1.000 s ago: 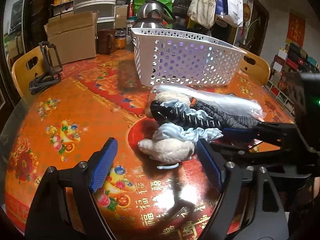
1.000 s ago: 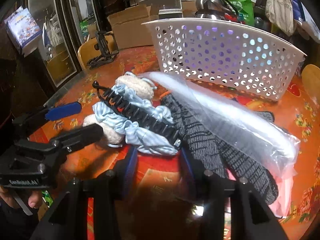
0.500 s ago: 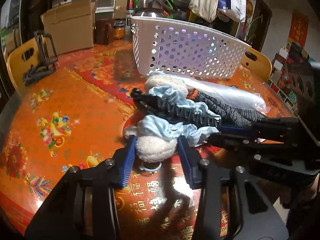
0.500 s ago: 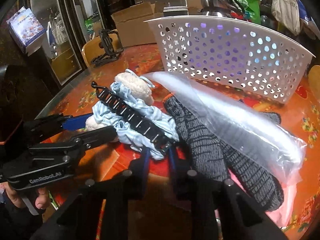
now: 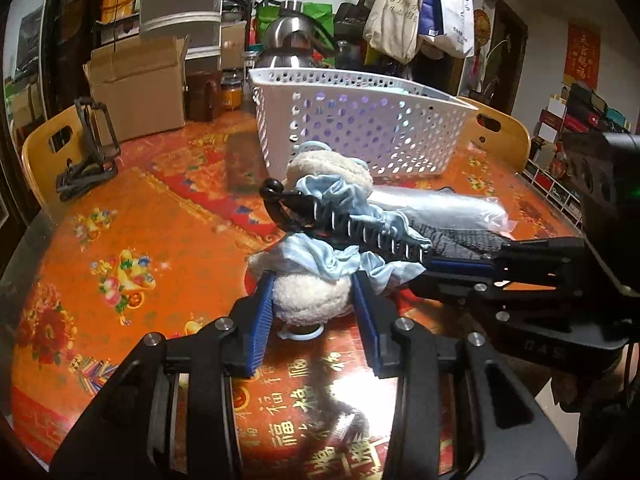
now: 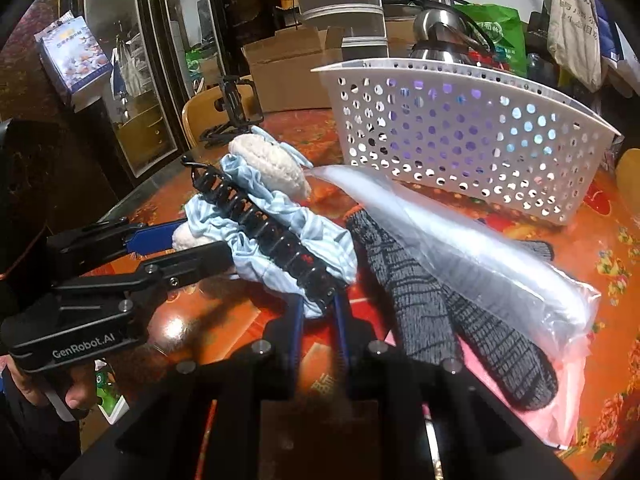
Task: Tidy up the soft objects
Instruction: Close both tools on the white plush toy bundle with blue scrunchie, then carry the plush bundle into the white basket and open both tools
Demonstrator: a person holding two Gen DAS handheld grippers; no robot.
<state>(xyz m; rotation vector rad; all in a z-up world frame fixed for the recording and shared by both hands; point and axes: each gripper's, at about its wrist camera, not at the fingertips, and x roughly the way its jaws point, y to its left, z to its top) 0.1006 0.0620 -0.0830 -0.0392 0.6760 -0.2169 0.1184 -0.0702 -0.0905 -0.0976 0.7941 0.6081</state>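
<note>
Around our work stand a cardboard box [image 5: 138, 84], a steel kettle [image 5: 294, 42], hanging tote bags [image 5: 404, 8] and a folded black phone stand [image 5: 90, 152], all on or behind the round table [image 5: 120, 240], whose glossy orange cloth is printed with flowers and gold characters, 福 among them. The perforated white plastic basket [image 5: 360, 120] sits just behind the pile. A clear plastic bag [image 6: 460, 248] lies across grey knitted gloves [image 6: 432, 308].

Our left gripper [image 5: 314, 306], marked "GenRobot.AI", clamps its ribbed blue pads on a fluffy cream plush pad [image 5: 310, 298]. Our right gripper [image 6: 318, 312] is closing on the end of a toothed black hair claw [image 6: 264, 224] and the ruffled pale-blue scrunchie [image 6: 280, 240] wrapped under it.
</note>
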